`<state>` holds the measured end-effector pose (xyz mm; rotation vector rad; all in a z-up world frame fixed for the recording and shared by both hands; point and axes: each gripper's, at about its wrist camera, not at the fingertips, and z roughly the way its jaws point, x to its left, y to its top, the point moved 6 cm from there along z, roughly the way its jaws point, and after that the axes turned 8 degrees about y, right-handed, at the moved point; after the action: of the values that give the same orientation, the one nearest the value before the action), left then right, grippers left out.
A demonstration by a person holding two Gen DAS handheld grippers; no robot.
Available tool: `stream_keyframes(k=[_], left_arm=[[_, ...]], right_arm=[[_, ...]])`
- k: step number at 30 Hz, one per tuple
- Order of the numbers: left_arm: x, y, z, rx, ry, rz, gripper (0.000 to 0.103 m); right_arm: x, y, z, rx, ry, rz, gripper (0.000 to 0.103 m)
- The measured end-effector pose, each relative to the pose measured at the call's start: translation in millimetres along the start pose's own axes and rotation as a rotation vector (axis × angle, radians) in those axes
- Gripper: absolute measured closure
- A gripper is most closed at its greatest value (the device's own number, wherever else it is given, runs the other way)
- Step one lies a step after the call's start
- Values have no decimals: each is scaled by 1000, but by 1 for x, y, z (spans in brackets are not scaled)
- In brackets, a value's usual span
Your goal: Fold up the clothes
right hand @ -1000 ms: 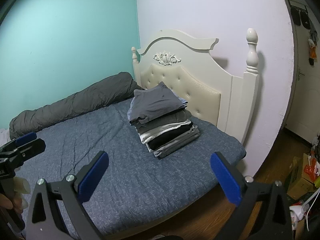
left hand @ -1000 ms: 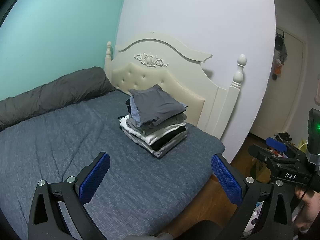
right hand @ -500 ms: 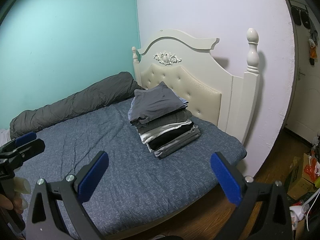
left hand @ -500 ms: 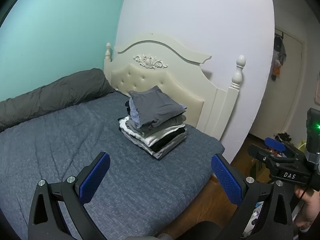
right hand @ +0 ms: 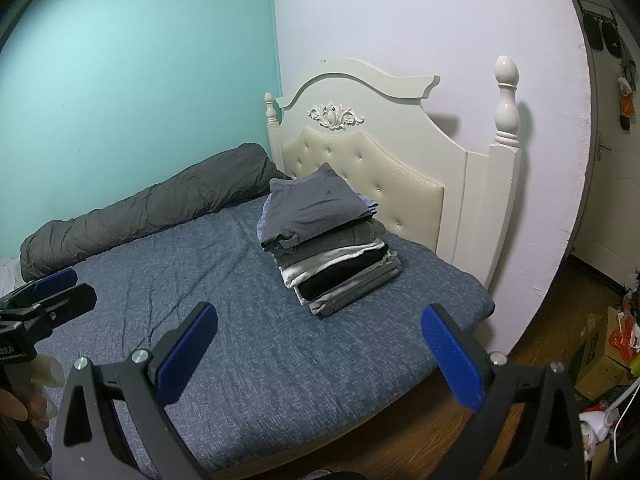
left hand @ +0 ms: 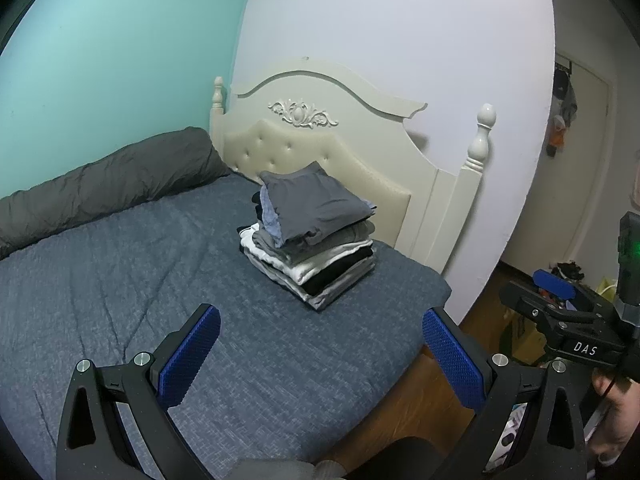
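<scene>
A stack of folded clothes (left hand: 316, 236) (right hand: 328, 240), grey on top with white and black layers below, sits on the blue bedspread (left hand: 120, 280) (right hand: 248, 340) near the headboard. My left gripper (left hand: 320, 344) hangs open above the bed's near edge, well short of the stack, nothing between its blue pads (left hand: 192, 356). My right gripper (right hand: 320, 340) is likewise open and empty over the bed's near edge. Each gripper shows at the side of the other's view, held by a hand.
A rolled grey duvet (left hand: 100, 184) (right hand: 140, 220) lies along the teal wall. The cream headboard (left hand: 340, 140) (right hand: 380, 160) with its posts stands behind the stack. Wooden floor (right hand: 560, 312) lies to the right, with boxes and clutter (right hand: 608, 344) near a door.
The left wrist view has drifted slightly back and up, so the stack sits a little lower and farther. The right view is nearly unchanged. Both grippers stay open.
</scene>
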<state>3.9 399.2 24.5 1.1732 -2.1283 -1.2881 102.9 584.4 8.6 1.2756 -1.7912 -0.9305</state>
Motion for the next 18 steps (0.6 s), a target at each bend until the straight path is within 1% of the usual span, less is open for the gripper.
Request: stream_keyframes(k=[18], left_arm=[[6,-1,-2,-8,10,0,0]], right_arm=[[0,-1,2,5,2,2,1]])
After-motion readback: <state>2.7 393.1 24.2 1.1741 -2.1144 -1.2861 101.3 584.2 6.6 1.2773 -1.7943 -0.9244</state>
